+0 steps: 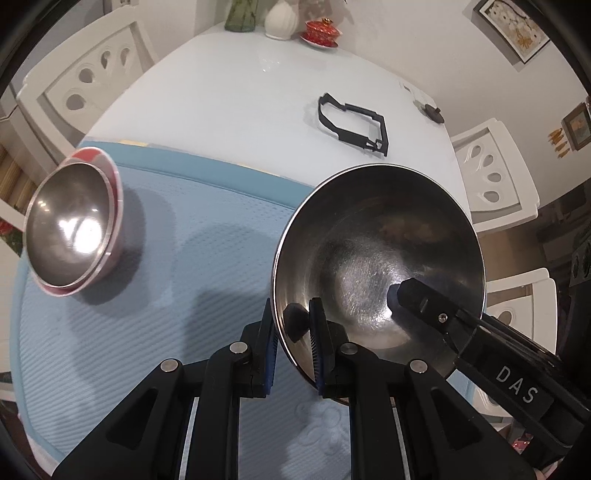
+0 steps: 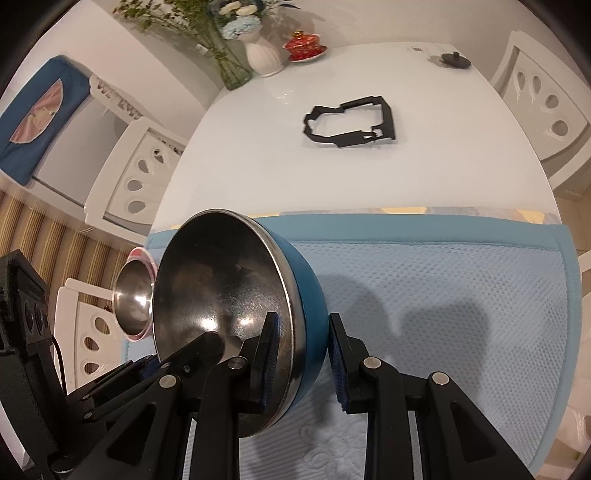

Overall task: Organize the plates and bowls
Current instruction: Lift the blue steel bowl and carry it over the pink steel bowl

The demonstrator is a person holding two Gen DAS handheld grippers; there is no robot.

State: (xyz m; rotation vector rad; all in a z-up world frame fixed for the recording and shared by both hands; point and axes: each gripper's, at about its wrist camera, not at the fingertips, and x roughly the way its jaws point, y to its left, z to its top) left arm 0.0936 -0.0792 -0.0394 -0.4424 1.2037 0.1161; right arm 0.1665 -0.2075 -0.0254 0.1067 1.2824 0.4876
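A blue bowl with a steel inside [image 1: 380,251] [image 2: 229,295] is held tilted above the light blue mat [image 1: 177,258] [image 2: 443,295]. My left gripper [image 1: 293,347] is shut on its near rim, one finger inside, one outside. My right gripper [image 2: 304,362] straddles the rim on the other side: one finger [image 1: 428,302] lies inside the bowl, the other stands a little off the blue wall. A pink bowl with a steel inside [image 1: 72,229] [image 2: 135,299] sits at the mat's left edge.
A black frame [image 1: 354,125] [image 2: 351,123] lies on the white table [image 1: 229,88] [image 2: 258,155] beyond the mat. Vases [image 2: 264,55] and a red lidded cup [image 1: 321,31] [image 2: 304,46] stand at the far edge. White chairs surround the table.
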